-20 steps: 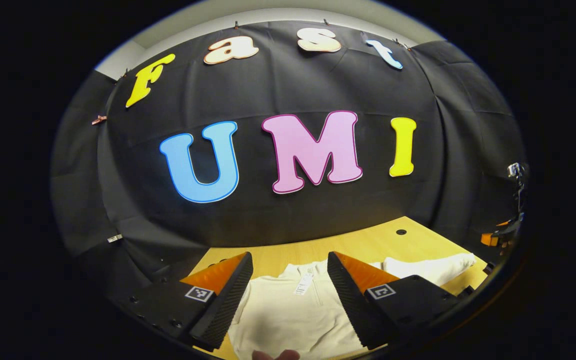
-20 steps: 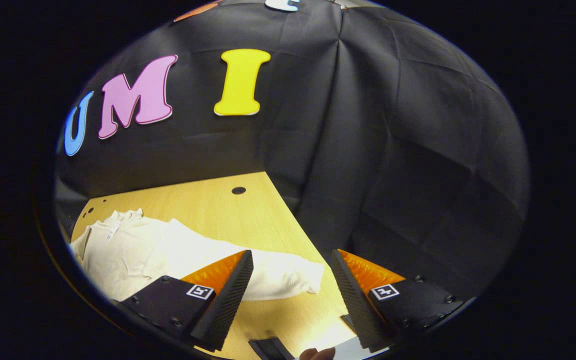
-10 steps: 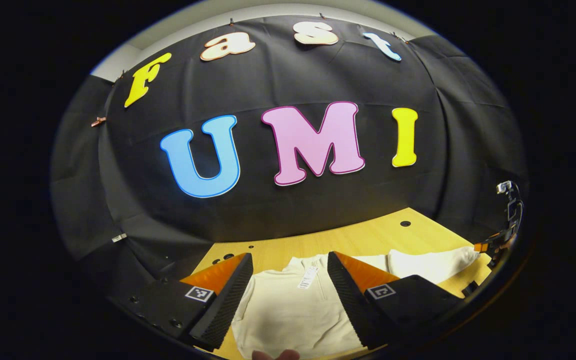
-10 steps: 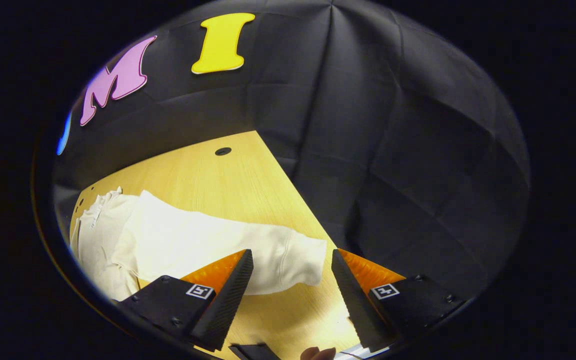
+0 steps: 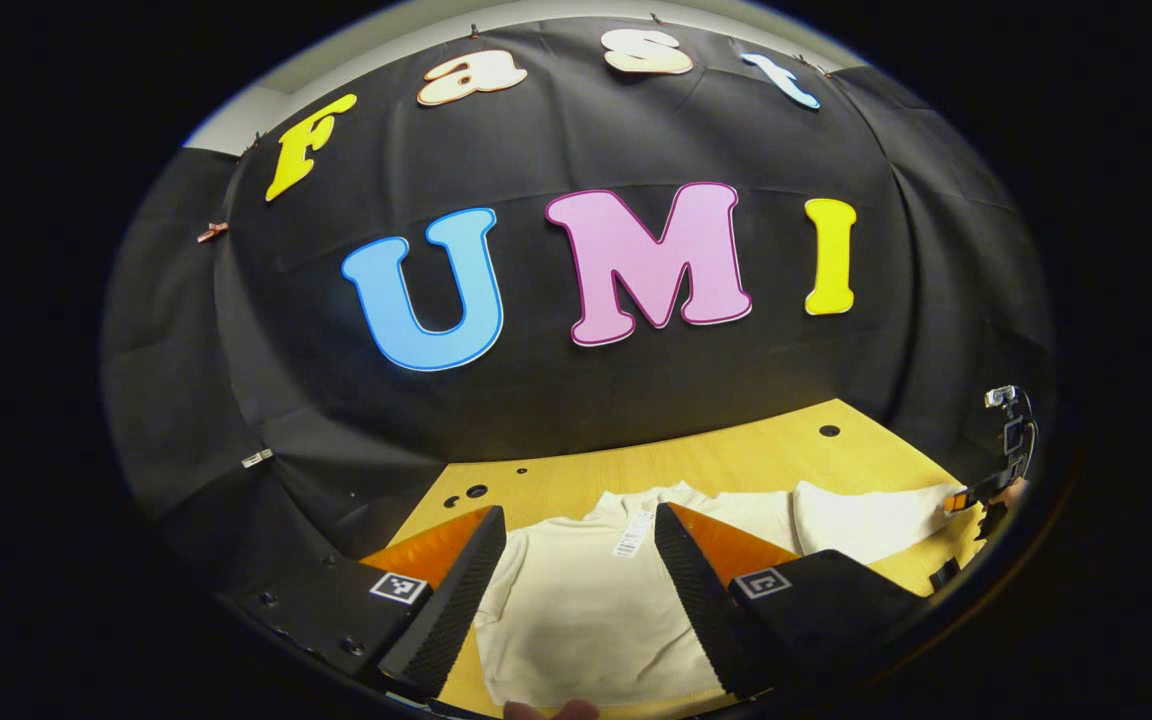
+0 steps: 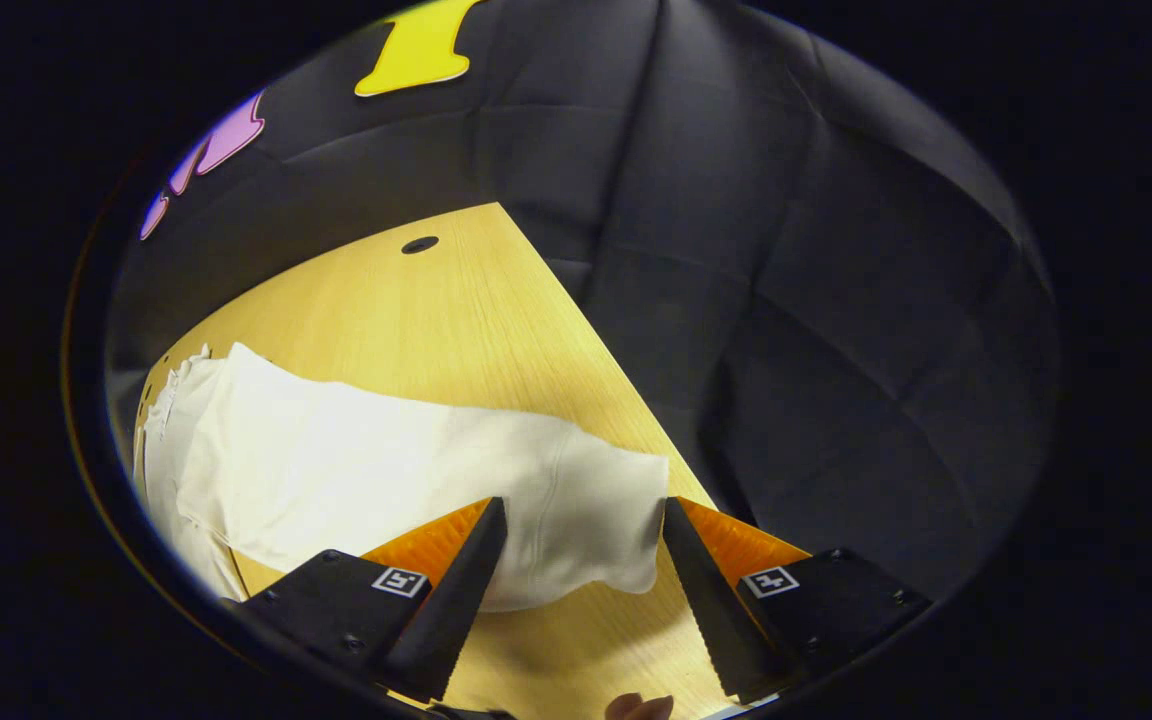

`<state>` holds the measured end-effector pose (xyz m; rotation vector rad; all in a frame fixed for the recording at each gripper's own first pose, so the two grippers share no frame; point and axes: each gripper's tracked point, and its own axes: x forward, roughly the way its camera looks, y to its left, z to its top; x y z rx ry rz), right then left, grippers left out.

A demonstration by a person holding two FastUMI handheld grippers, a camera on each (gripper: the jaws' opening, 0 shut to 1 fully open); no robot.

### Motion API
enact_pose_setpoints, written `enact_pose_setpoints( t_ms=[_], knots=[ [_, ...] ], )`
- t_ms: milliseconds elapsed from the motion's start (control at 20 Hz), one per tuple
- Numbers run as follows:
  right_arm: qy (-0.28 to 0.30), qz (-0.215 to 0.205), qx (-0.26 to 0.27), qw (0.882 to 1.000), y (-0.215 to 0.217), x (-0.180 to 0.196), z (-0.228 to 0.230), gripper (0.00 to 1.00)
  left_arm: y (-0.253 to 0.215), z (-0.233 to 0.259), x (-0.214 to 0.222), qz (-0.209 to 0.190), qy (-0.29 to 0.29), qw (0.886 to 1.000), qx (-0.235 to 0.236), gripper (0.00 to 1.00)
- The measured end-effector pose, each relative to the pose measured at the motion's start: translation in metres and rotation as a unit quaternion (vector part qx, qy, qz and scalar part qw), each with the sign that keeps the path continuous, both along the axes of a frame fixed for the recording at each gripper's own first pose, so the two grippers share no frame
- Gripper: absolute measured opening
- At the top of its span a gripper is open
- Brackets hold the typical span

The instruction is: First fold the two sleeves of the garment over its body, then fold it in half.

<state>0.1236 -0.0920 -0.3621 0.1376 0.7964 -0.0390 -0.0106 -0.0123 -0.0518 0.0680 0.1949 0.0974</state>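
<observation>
Now the cream garment (image 5: pixel 586 610) lies flat on the wooden counter (image 5: pixel 736 465), its collar toward the booth's black cloth wall and a small tag (image 5: pixel 631 535) hanging at the neck. In the left gripper view, the left gripper (image 5: pixel 581 590) hovers above the body of the garment with its two fingers spread wide and nothing between them; the cloth shows in the gap, but whether the tips touch it cannot be told. One sleeve (image 5: pixel 866 520) stretches out flat to the side, away from the body, and at its far end the other gripper appears small near the edge of the view.

In the right gripper view, the right gripper (image 6: pixel 581 590) sits over the cuff end of that same sleeve (image 6: pixel 386 480). Its fingers are wide apart, one on each side of the cuff (image 6: pixel 596 520), and they do not press on it. The sleeve runs from the cuff back toward the garment's body (image 6: pixel 171 440) at the left edge of the view, unfolded and lying on the counter (image 6: pixel 416 310). A dark round hole (image 6: pixel 419 245) marks the counter near its far corner. A fingertip of the person's hand (image 6: pixel 641 707) shows at the bottom edge of this view, just below the fingers of the gripper.
</observation>
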Motion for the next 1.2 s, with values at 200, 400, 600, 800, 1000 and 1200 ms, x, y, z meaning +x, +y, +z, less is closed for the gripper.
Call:
enact_pose_setpoints(
  t_ms=[200,400,600,800,1000,1200],
  knots=[
    [0.003,0.004,0.009,1.000,0.000,0.000,0.001,0.96,0.004,-0.007,-0.003,0.011,0.009,1.000,-0.001,0.96],
    [0.009,0.023,0.012,1.000,0.014,-0.003,0.002,0.24,0.007,-0.010,-0.008,0.015,0.017,1.000,-0.013,0.96],
    [-0.003,0.002,0.026,1.000,0.013,-0.002,0.010,0.16,0.009,-0.008,-0.012,0.013,0.013,1.000,-0.010,0.96],
    [-0.038,-0.004,0.036,0.999,0.007,-0.014,0.035,0.16,0.013,-0.013,-0.013,0.007,0.015,1.000,-0.012,0.96],
    [-0.061,-0.022,0.027,0.998,0.002,-0.033,0.058,0.11,0.021,-0.014,-0.011,-0.005,0.013,1.000,-0.015,0.95],
    [-0.078,-0.030,0.025,0.996,0.011,-0.064,0.084,0.11,0.033,-0.013,-0.004,-0.020,0.007,1.000,-0.023,0.96]
  ],
)
